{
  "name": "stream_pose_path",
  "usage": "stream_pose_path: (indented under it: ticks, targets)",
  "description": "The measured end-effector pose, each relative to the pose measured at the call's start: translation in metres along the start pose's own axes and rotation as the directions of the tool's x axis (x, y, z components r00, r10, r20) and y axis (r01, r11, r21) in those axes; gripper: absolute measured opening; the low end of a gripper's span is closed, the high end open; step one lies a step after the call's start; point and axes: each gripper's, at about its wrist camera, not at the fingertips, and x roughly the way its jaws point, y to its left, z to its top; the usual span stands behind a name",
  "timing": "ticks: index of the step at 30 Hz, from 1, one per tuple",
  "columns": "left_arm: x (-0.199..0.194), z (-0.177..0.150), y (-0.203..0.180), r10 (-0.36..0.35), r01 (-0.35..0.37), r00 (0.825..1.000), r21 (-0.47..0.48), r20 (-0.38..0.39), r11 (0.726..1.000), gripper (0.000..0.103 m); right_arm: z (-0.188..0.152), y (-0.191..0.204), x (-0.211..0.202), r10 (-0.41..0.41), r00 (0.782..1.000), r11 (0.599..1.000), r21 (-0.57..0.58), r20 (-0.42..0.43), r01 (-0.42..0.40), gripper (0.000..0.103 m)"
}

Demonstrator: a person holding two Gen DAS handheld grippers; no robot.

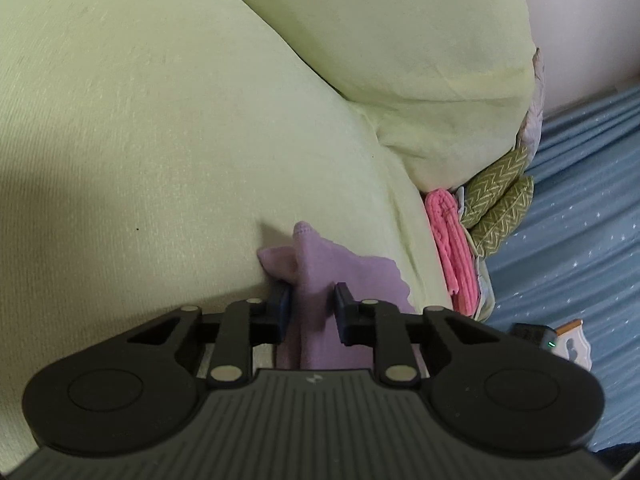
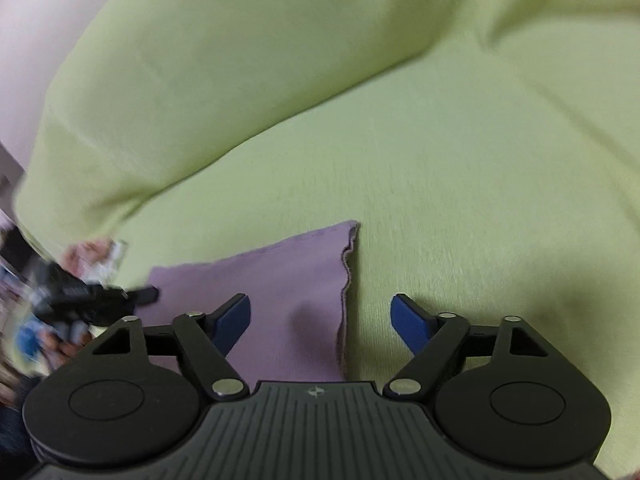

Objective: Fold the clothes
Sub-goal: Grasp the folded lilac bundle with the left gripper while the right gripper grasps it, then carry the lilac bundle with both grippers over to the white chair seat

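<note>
Your lilac cloth [image 2: 256, 300] lies on the seat of the pale green sofa [image 2: 460, 200], one wavy raw edge running down its right side in the right wrist view, the rest of it spread flat toward the left. In the left wrist view the same cloth [image 1: 320, 276] is bunched into a raised peak right in front of your left hand-held gripper [image 1: 313, 312], whose blue-padded fingers [image 1: 283, 308] stand narrow with a fold of the fabric pinched between them — you have it gripped there. Your right hand-held gripper [image 2: 325, 320] hovers above the cloth's right edge with its fingers spread wide and nothing between them; its left blue pad [image 2: 232, 326] sits over the cloth, its right pad over bare sofa fabric. At the left of the right wrist view you can make out your left hand-held gripper [image 2: 100, 300], blurred, at the cloth's far left edge. Beyond the cloth the seat meets the sofa's back cushion [image 1: 400, 40]. Off the sofa's end, in the left wrist view, a pink knitted piece [image 1: 452, 240] is wedged against the seat, with an olive zigzag-patterned fabric [image 1: 500, 200] just beside it — and past those a blue star-dotted cover [image 1: 572, 248] stretches away.
</note>
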Motion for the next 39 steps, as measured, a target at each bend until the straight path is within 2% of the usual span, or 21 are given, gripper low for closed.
stream_pose_path:
  ticks: [2,4,5,6,8,14,17,19,20,21,22,26,32,35,39]
  targets:
    - [0.001,0.000,-0.001,0.002,-0.002,1.000,0.010,0.003,1.000,0.019,0.007,-0.018,0.011,0.071,0.996,0.995,0.066,-0.045,-0.068,0.073]
    - [0.001,0.000,-0.001,0.004,-0.004,1.000,0.013,0.005,1.000,0.019,0.014,-0.028,0.016,0.116,0.992,0.990,0.087,-0.049,-0.112,0.071]
    - [0.002,0.000,-0.002,0.007,-0.007,1.000,0.017,0.003,1.000,0.019,0.018,-0.031,0.019,0.147,0.987,0.986,0.093,-0.059,-0.141,0.069]
    - [0.003,0.000,-0.002,0.010,-0.010,1.000,0.021,0.001,1.000,0.019,0.022,-0.034,0.023,0.181,0.981,0.980,0.101,-0.070,-0.174,0.064]
    - [0.003,0.001,-0.003,0.012,-0.012,1.000,0.031,-0.002,0.999,0.018,0.030,-0.040,0.035,0.247,0.963,0.964,0.128,-0.103,-0.234,0.062]
    - [0.001,0.002,0.002,0.005,-0.005,1.000,0.024,-0.005,1.000,0.018,0.051,-0.043,0.057,0.343,0.928,0.936,0.137,-0.144,-0.324,0.058]
    - [0.001,0.002,0.002,0.020,-0.019,1.000,0.033,-0.007,0.999,0.017,0.056,-0.037,0.069,0.353,0.921,0.934,0.111,-0.162,-0.339,0.047]
    - [0.003,0.002,0.001,0.025,-0.025,1.000,0.038,-0.006,0.999,0.015,0.057,-0.034,0.076,0.346,0.923,0.937,0.108,-0.166,-0.332,0.033]
    - [0.004,0.003,0.001,0.026,-0.026,1.000,0.039,-0.004,0.999,0.011,0.057,-0.034,0.079,0.338,0.926,0.940,0.107,-0.168,-0.323,0.017]
    - [0.004,0.002,0.000,0.029,-0.029,1.000,0.041,-0.002,0.999,0.011,0.054,-0.035,0.079,0.332,0.928,0.942,0.108,-0.167,-0.318,0.008]
    - [0.004,0.002,-0.002,0.036,-0.037,0.999,0.050,0.003,0.998,0.011,0.051,-0.037,0.080,0.327,0.930,0.944,0.109,-0.165,-0.312,0.008]
    - [0.003,-0.004,-0.021,0.101,-0.105,0.994,0.126,0.039,0.987,0.010,0.044,-0.028,0.059,0.305,0.946,0.952,0.058,-0.111,-0.301,0.005]
    - [-0.006,-0.016,-0.068,0.090,-0.114,0.990,0.240,0.110,0.964,0.009,0.029,-0.005,-0.008,0.273,0.961,0.961,-0.061,0.044,-0.270,0.005]
    - [-0.004,-0.024,-0.110,0.061,-0.095,0.992,0.332,0.114,0.939,0.009,0.014,-0.002,-0.055,0.245,0.958,0.969,-0.080,0.151,-0.235,0.005]
    - [0.013,-0.040,-0.172,0.003,-0.041,0.996,0.455,0.085,0.889,0.009,-0.013,-0.006,-0.134,0.185,0.932,0.982,-0.085,0.311,-0.166,0.005]
